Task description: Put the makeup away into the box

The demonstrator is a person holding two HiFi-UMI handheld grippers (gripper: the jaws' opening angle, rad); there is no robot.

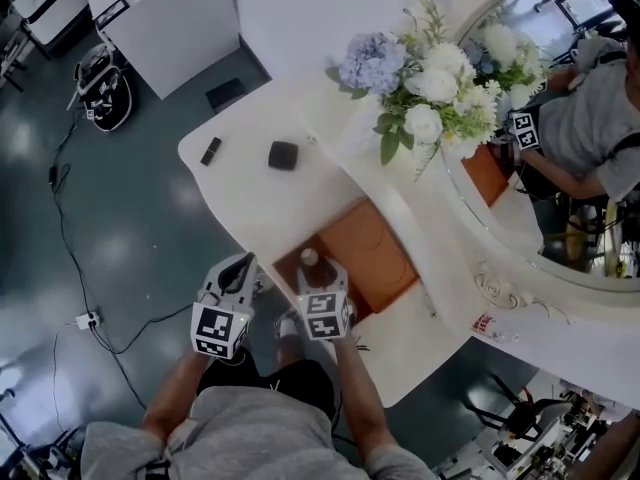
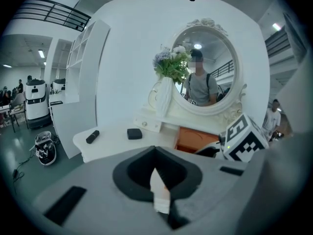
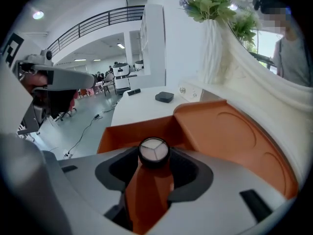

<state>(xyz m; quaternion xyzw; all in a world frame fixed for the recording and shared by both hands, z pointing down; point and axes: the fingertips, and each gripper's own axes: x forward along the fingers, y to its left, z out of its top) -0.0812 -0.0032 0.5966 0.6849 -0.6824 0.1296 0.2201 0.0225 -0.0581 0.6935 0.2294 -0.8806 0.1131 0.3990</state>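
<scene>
Your R gripper (image 1: 311, 271) (image 3: 152, 169) is clamped on the small round black-rimmed jar w/ white cap (image 1: 309, 258) (image 3: 153, 150), held just over the open orange box (image 1: 378, 260) (image 3: 234, 141), at the end nearest you. Your L gripper (image 1: 242, 268) (image 2: 159, 190) sits just left of the box, jaws pinched together, nothing btwn them. Black square compact (image 1: 283, 155) & black lipstick tube (image 1: 210, 151) lie on the white table (image 1: 285, 213) beyond the box.

orange box (image 1: 378, 251), black compact (image 1: 283, 155), white-capped bottle (image 3: 153, 151)
</scene>
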